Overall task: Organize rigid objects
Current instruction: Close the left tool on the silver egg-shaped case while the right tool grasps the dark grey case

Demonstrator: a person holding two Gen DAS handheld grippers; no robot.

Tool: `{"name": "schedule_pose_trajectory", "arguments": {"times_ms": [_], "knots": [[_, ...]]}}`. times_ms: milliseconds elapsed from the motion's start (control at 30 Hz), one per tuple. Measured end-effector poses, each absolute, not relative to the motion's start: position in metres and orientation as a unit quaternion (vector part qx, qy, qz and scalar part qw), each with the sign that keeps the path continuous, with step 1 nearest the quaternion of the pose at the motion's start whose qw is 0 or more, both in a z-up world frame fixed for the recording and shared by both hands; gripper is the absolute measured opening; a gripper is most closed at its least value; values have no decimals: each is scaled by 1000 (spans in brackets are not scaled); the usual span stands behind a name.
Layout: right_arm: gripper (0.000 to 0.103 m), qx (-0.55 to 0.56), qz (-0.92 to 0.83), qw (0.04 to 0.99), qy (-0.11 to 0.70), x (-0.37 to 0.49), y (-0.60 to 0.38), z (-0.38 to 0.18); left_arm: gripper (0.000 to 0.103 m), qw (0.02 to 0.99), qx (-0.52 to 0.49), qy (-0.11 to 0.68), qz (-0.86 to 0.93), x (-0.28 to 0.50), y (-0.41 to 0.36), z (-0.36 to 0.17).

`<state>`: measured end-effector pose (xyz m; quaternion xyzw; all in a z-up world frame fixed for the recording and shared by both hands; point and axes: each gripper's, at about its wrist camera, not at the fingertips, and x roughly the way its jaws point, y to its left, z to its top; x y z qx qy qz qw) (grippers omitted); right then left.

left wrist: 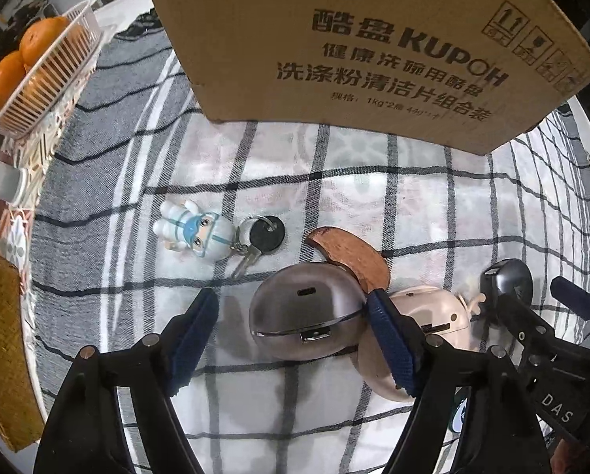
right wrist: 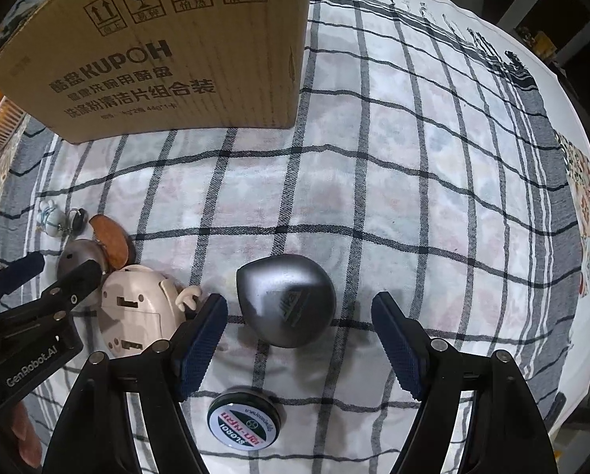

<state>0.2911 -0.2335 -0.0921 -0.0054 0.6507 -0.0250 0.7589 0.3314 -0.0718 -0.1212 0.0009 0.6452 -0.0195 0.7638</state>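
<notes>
Left gripper (left wrist: 291, 312) has its jaws straddling the silver egg-shaped case (left wrist: 306, 310). The one blue pad (left wrist: 389, 339) looks to be right against the case's edge, the other pad (left wrist: 194, 324) is clear of it with bare cloth in between, so I'd call those jaws open and not clamped on anything. Right gripper (right wrist: 298, 330) is the same story: jaws spread wide around the dark grey rounded case (right wrist: 287, 300), gaps on both sides, nothing held.

Handling guess: both cases look like hard, smooth shells, metal or metallised plastic, so stiff and probably light but slippery. Curved sides mean they could squirt out if pinched high or off-centre. I'd take the silver one across its widest part near the seam line, pads square to each other. Same for the grey one, across the belly rather than the tapered end.

Working outward: right beside the silver case there's a beige egg-shaped toy (left wrist: 429, 328) touching or nearly touching it, and a brown crescent-shaped piece (left wrist: 350, 254) leaning at its top edge, so a sloppy close could nudge those. Further off, an astronaut keychain with a key (left wrist: 200, 233). Under the right jaws sits a round tin with a printed lid (right wrist: 244, 420).

The KUPOH cardboard box (right wrist: 168, 59) stands at the back of the checked cloth (right wrist: 413, 197) on the desk, presumably where the stuff goes. A basket of oranges (left wrist: 38, 75) sits off at the edge.
</notes>
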Motion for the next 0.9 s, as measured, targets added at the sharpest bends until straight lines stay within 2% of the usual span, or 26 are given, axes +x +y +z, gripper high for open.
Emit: {"name": "schedule_pose_trajectory", "arguments": {"times_ms": [567,600,700,900], "knots": [[73,-7,-16,757,654,293,-236,-102,75,757,-15,653,-12,327,-80,-123],[73,-6,-17,756,654,293,-236,-103,72,755,-14,655,-10,327,-80,-125],[69,-8,-16,756,655,293,-235,-107,65,746,-22,666,-11,328,-80,-135],[58,-6,-9,754,657,293,-230,-114,65,748,-22,664,-15,325,-81,-141]]}}
